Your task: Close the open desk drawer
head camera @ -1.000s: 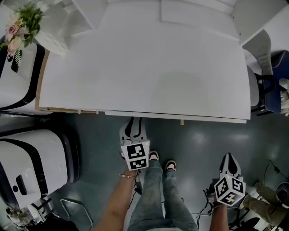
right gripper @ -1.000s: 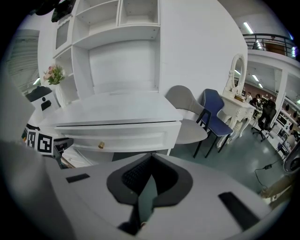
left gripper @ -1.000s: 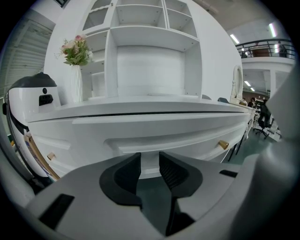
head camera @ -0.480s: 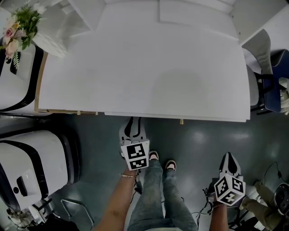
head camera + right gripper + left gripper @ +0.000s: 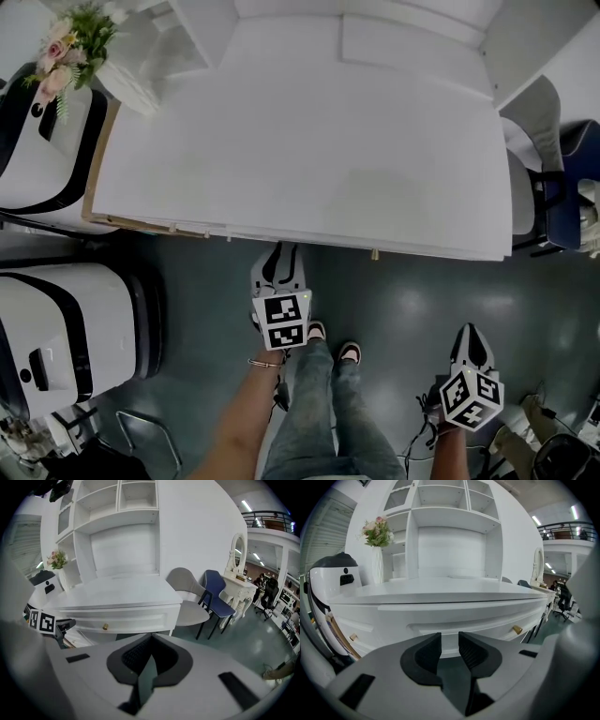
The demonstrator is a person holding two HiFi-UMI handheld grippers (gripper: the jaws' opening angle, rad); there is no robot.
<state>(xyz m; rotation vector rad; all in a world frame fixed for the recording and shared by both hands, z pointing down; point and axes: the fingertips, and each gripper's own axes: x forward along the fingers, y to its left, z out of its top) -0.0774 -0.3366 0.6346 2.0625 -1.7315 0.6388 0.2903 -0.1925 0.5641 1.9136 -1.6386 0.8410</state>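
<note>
Desk top (image 5: 309,141) overhead; drawer front (image 5: 487,620) (gold knob (image 5: 517,629)) in gripper views.

A white desk (image 5: 309,159) carries 1 vase of flowers (image 5: 82,42) at its left end.

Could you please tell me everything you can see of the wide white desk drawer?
The drawer has a wide white front, seemingly painted wood, with a long recessed panel and a small brass knob towards its right end. It sits level, directly under the desktop, and from above its front edge juts slightly past the desktop's edge. The left gripper points at it with open, empty jaws; no contact shows.
</note>
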